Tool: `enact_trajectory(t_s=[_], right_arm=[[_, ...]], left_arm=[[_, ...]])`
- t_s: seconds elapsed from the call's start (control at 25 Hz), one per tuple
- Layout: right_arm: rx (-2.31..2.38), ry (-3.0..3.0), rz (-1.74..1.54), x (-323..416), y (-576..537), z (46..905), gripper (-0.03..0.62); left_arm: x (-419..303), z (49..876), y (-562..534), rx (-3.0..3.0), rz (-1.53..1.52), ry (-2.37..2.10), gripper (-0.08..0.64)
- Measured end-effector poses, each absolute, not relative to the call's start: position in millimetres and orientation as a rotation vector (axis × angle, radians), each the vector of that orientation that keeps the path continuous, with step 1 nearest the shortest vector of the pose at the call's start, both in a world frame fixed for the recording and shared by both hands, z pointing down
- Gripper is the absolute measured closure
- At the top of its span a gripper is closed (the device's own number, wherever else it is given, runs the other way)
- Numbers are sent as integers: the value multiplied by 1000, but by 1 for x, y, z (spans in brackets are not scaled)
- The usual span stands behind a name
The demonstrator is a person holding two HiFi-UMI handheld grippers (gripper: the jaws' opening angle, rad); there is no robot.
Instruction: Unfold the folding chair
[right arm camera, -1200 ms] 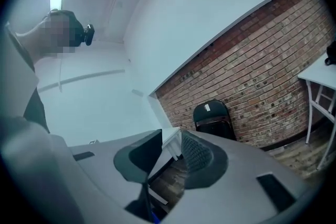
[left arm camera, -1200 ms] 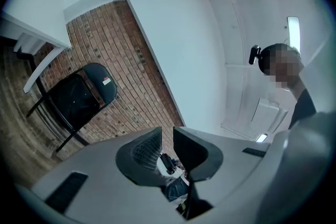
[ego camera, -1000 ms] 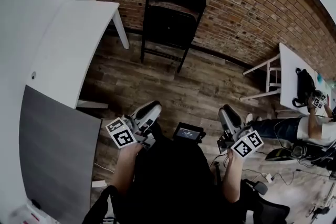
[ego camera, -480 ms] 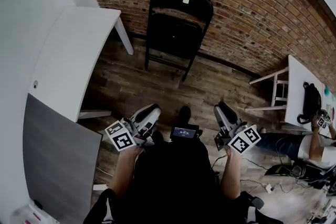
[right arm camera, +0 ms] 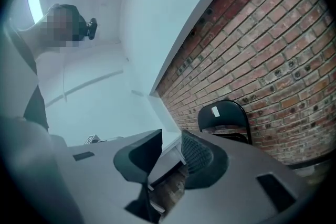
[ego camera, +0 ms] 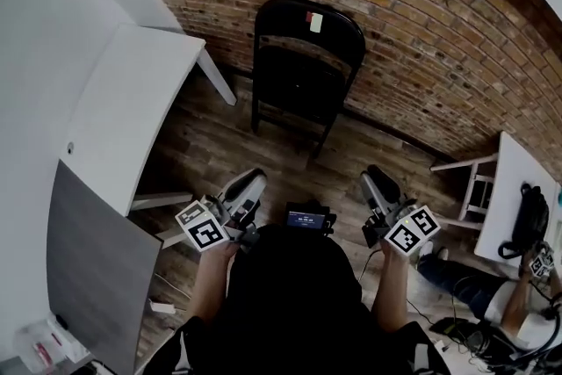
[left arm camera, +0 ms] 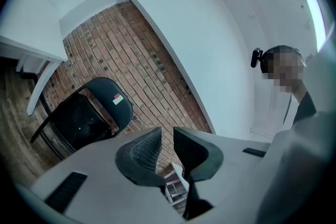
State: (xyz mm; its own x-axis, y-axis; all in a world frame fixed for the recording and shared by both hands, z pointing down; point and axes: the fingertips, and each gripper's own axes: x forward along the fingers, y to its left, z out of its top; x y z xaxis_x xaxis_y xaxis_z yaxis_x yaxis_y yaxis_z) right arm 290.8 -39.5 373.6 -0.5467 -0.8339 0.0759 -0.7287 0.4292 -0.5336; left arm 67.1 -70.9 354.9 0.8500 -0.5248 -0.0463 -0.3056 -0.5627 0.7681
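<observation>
A black folding chair (ego camera: 303,75) stands folded flat against the brick wall (ego camera: 421,4), a small label on its backrest. Both grippers are held low in front of the person, well short of the chair, pointing toward it. The left gripper (ego camera: 251,183) has a narrow gap between its jaws and holds nothing. The right gripper (ego camera: 376,181) stands wider apart, also empty. The left gripper view has the chair (left arm camera: 86,115) to the left of the left gripper (left arm camera: 167,136). In the right gripper view the chair (right arm camera: 223,118) lies right of the right gripper (right arm camera: 170,145).
A white table (ego camera: 132,101) and a grey panel (ego camera: 97,268) fill the left side. Another white table (ego camera: 518,189) with a black bag (ego camera: 529,224) stands at right, where a person (ego camera: 492,303) sits on the floor. Wooden floor (ego camera: 263,149) lies before the chair.
The person has stepped toward the chair, which sits lower and nearer in the head view. Both grippers came forward with the body; their jaws look unchanged.
</observation>
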Motion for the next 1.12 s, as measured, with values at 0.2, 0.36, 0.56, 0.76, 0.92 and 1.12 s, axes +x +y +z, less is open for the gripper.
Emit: enact_trajectory(t_s=[0.2, 0.36, 0.56, 0.76, 0.92, 1.12], right_arm=[[-1333, 2494, -829, 313, -69, 389, 495], [-1344, 2476, -844, 320, -89, 391, 495], [-1409, 2492, -827, 322, -122, 393, 495], [-1532, 2486, -815, 329, -161, 389, 495], [-1624, 2531, -787, 332, -202, 385, 495], [-1736, 2563, -794, 322, -232, 384, 495]], left_arm=[[80, 360, -92, 2171, -349, -670, 458], [78, 364, -116, 2118, -395, -695, 399], [80, 376, -160, 2087, -413, -680, 336], [87, 384, -221, 2036, -471, -621, 267], [96, 392, -265, 2013, -476, -575, 228], [104, 406, -294, 2044, -444, -462, 227]])
